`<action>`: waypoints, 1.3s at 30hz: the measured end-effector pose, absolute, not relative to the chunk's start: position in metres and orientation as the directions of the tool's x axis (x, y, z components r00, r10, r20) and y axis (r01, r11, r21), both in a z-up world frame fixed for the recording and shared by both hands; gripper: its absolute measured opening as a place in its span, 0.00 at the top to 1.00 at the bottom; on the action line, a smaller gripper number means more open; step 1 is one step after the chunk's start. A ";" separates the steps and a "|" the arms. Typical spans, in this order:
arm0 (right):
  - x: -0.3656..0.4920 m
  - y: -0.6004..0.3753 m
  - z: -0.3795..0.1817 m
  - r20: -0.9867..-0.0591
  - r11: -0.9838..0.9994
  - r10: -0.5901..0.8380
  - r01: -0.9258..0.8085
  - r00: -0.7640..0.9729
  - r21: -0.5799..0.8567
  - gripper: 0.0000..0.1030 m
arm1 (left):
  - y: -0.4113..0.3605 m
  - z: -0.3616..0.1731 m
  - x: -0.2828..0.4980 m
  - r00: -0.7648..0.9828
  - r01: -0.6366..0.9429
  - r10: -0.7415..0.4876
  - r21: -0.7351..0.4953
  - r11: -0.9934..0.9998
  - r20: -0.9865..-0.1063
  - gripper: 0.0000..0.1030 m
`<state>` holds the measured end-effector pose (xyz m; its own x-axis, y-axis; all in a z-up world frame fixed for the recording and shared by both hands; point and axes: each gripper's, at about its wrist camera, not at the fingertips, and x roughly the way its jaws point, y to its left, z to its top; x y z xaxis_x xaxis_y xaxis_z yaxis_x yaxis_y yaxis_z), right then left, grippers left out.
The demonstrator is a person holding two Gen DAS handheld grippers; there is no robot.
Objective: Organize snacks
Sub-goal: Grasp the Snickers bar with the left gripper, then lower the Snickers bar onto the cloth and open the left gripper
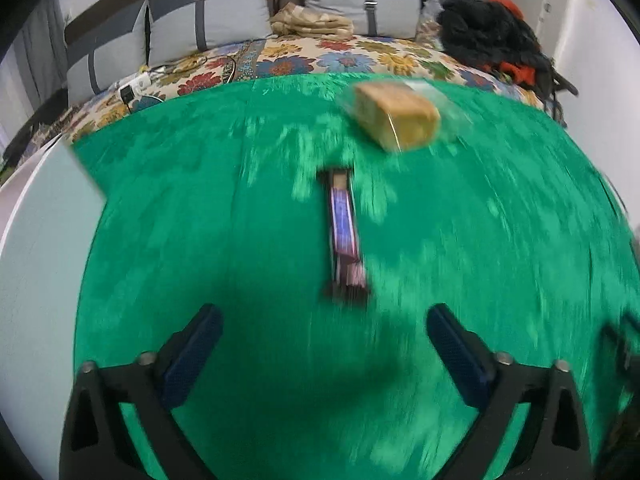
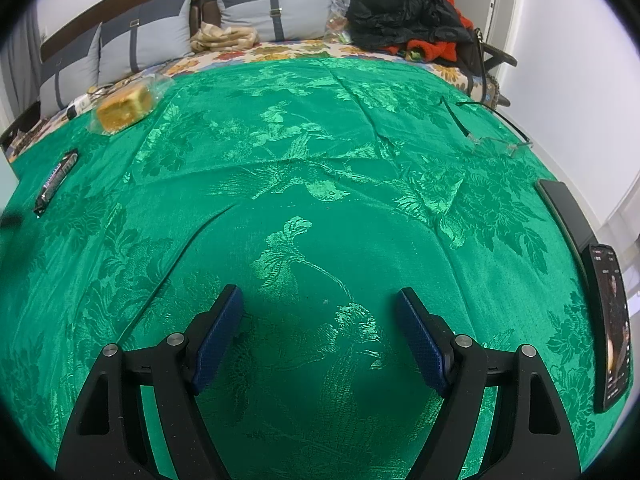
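Observation:
A purple-wrapped snack bar (image 1: 344, 236) lies lengthwise on the green cloth (image 1: 200, 220), just ahead of my left gripper (image 1: 324, 320), which is open with nothing between its blue pads. Farther back sits a yellow cake in clear wrap (image 1: 396, 114). The left wrist view is blurred. In the right wrist view the same bar (image 2: 56, 182) and cake (image 2: 124, 108) lie far off at the left. My right gripper (image 2: 320, 300) hangs open over bare green cloth (image 2: 320, 160), holding nothing.
Eyeglasses (image 2: 496, 140), a dark flat case (image 2: 568, 216) and a lit phone (image 2: 614, 328) lie along the cloth's right edge. Grey pillows (image 2: 272, 12), a folded beige cloth (image 2: 222, 38) and a black-and-red clothes pile (image 2: 412, 16) sit at the back. A pale surface (image 1: 36, 260) borders the left.

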<state>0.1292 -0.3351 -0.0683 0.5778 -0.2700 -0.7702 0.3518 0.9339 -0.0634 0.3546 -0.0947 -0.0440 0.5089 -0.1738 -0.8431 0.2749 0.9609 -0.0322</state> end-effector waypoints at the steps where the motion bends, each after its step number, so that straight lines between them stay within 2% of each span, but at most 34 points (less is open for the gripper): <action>1: 0.129 -0.335 -0.068 -0.770 0.934 -0.270 0.352 0.578 -0.064 0.21 | -0.099 -0.045 0.370 0.495 0.258 -0.169 -0.041 0.965 -0.852 0.16; 4: 0.129 -0.335 -0.068 -0.770 0.934 -0.270 0.352 0.578 -0.063 0.21 | -0.110 -0.055 0.398 0.471 0.221 -0.146 -0.044 0.974 -0.870 0.33; 5: 0.129 -0.335 -0.068 -0.770 0.934 -0.270 0.352 0.578 -0.063 0.21 | -0.114 -0.060 0.404 0.465 0.212 -0.131 -0.034 0.977 -0.876 0.44; 6: 0.129 -0.335 -0.068 -0.770 0.934 -0.269 0.352 0.578 -0.062 0.21 | -0.117 -0.063 0.409 0.458 0.209 -0.121 -0.026 0.978 -0.880 0.61; 7: 0.129 -0.335 -0.068 -0.771 0.934 -0.268 0.351 0.578 -0.061 0.21 | -0.119 -0.063 0.409 0.480 0.209 -0.103 -0.001 0.978 -0.871 0.65; 8: 0.129 -0.335 -0.068 -0.771 0.934 -0.268 0.351 0.578 -0.061 0.21 | -0.121 -0.064 0.409 0.488 0.219 -0.109 0.000 0.976 -0.866 0.84; 14: 0.129 -0.335 -0.068 -0.770 0.934 -0.268 0.351 0.579 -0.061 0.21 | -0.102 -0.059 0.371 0.510 0.245 -0.117 0.013 0.970 -0.852 0.84; 22: 0.130 -0.334 -0.068 -0.768 0.933 -0.278 0.351 0.577 -0.075 0.21 | -0.035 -0.043 0.263 0.506 0.249 -0.180 -0.057 0.967 -0.844 0.84; 27: 0.130 -0.333 -0.068 -0.767 0.933 -0.282 0.351 0.576 -0.079 0.21 | -0.019 -0.055 0.233 0.497 0.255 -0.213 -0.092 0.962 -0.841 0.83; 29: 0.130 -0.333 -0.068 -0.767 0.933 -0.281 0.351 0.577 -0.078 0.21 | -0.018 -0.065 0.232 0.484 0.248 -0.207 -0.093 0.964 -0.850 0.79; 30: 0.130 -0.333 -0.068 -0.767 0.933 -0.281 0.351 0.577 -0.078 0.21 | -0.019 -0.066 0.231 0.502 0.251 -0.212 -0.093 0.964 -0.839 0.70; 31: 0.130 -0.333 -0.068 -0.767 0.933 -0.280 0.351 0.577 -0.077 0.21 | -0.019 -0.066 0.230 0.517 0.251 -0.205 -0.083 0.965 -0.831 0.57; 32: 0.130 -0.333 -0.068 -0.767 0.933 -0.281 0.351 0.577 -0.079 0.21 | -0.021 -0.068 0.231 0.522 0.243 -0.181 -0.058 0.968 -0.833 0.30; 33: 0.130 -0.333 -0.068 -0.767 0.933 -0.281 0.351 0.577 -0.078 0.21 | -0.022 -0.071 0.233 0.530 0.235 -0.158 -0.035 0.971 -0.833 0.17; 36: 0.130 -0.333 -0.068 -0.767 0.933 -0.280 0.351 0.577 -0.077 0.21 | -0.023 -0.077 0.234 0.558 0.241 -0.127 0.014 0.970 -0.820 0.12; 39: 0.130 -0.333 -0.068 -0.767 0.933 -0.280 0.351 0.577 -0.077 0.21 | -0.017 -0.080 0.236 0.566 0.224 -0.127 0.004 0.974 -0.815 0.07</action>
<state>0.1305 -0.3328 -0.0682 0.5768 -0.2800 -0.7674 0.3507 0.9333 -0.0769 0.2361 -0.0172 -0.0795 0.5659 -0.1273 -0.8146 0.2244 0.9745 0.0037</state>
